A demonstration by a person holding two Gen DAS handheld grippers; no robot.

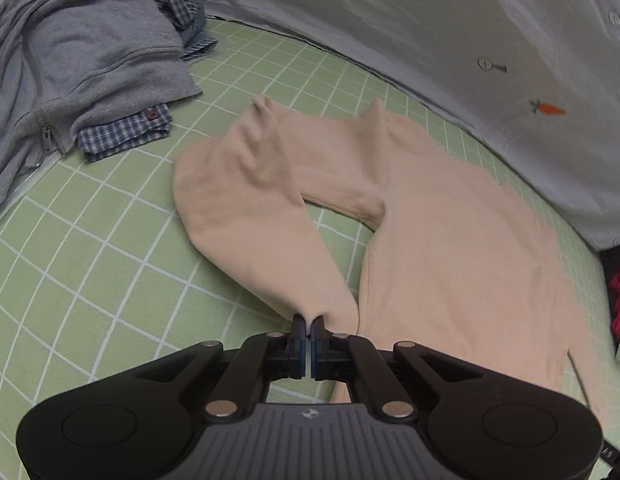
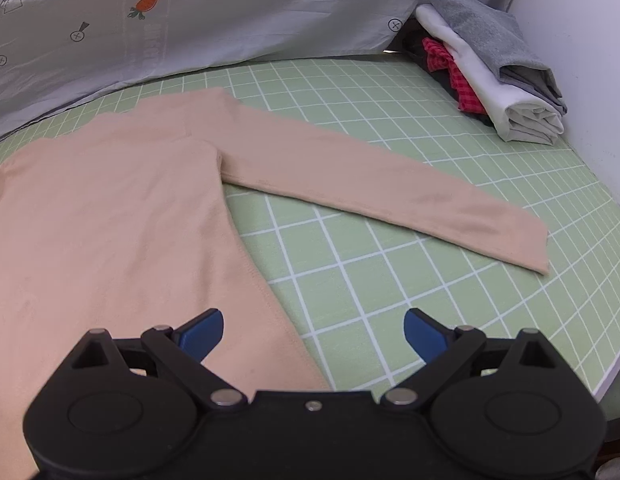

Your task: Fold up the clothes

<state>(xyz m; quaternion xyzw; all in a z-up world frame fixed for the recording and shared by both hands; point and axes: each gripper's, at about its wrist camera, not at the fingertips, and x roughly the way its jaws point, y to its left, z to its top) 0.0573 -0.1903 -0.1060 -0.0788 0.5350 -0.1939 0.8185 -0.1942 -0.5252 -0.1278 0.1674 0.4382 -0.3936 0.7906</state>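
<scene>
Green gridded counter under grey carrot-print sheet. Left tongs pinching peach top's sleeve; right tongs spread wide above hem. Folded stack far right.

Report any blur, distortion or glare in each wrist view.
Left wrist: grid lines on the mat bow from fisheye; the shirt smears toward the right edge; the closed left claw is sharp. Right wrist: same bowing, shirt and open right claw sharp. No glare in either.

You've got a green grid-pattern bed sheet, grey carrot-print quilt along the back, plain white wall on the right.
</scene>
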